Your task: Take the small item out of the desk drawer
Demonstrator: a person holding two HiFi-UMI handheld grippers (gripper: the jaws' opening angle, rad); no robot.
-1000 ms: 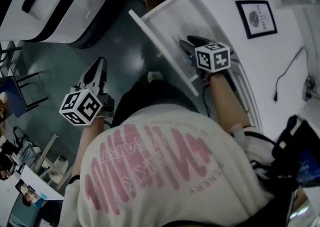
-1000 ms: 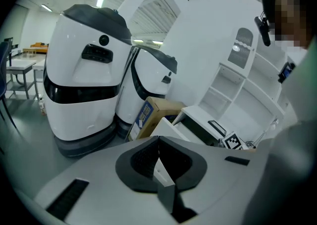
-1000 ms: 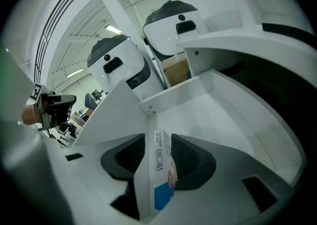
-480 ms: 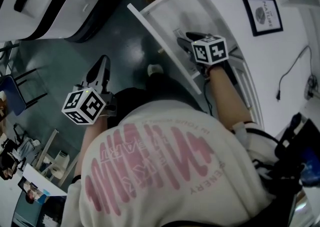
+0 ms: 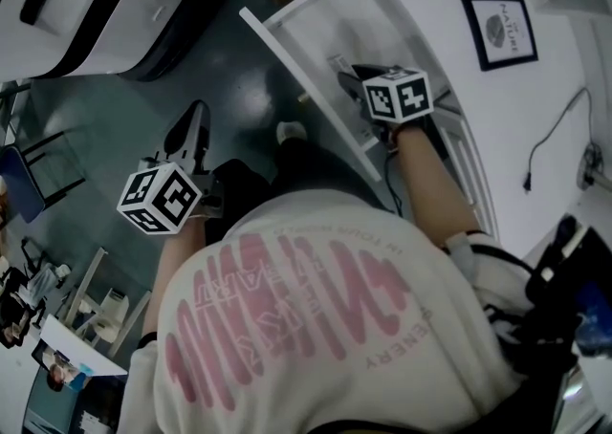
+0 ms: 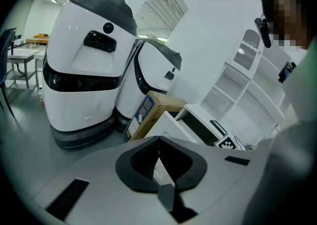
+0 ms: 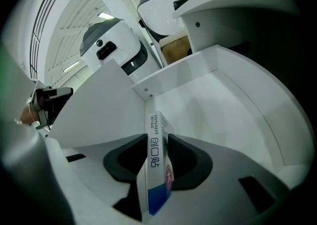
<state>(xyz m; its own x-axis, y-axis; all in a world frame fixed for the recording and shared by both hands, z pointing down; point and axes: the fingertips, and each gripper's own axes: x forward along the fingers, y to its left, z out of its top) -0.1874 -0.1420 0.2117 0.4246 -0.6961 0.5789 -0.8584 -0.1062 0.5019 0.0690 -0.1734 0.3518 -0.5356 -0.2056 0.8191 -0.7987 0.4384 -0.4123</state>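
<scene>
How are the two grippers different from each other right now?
The right gripper reaches into the open drawer; the left gripper hangs over the floor, away from it. The right gripper's jaws have just been closing and pinch a small box; the left gripper's jaws are together with nothing between them. Both carry a cube with square markers.

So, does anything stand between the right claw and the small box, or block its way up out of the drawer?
Nothing visible does. The small box already stands upright between the pads of the right claw, which have just been closing and sit against both its sides. The drawer is pulled out and open above it.
</scene>
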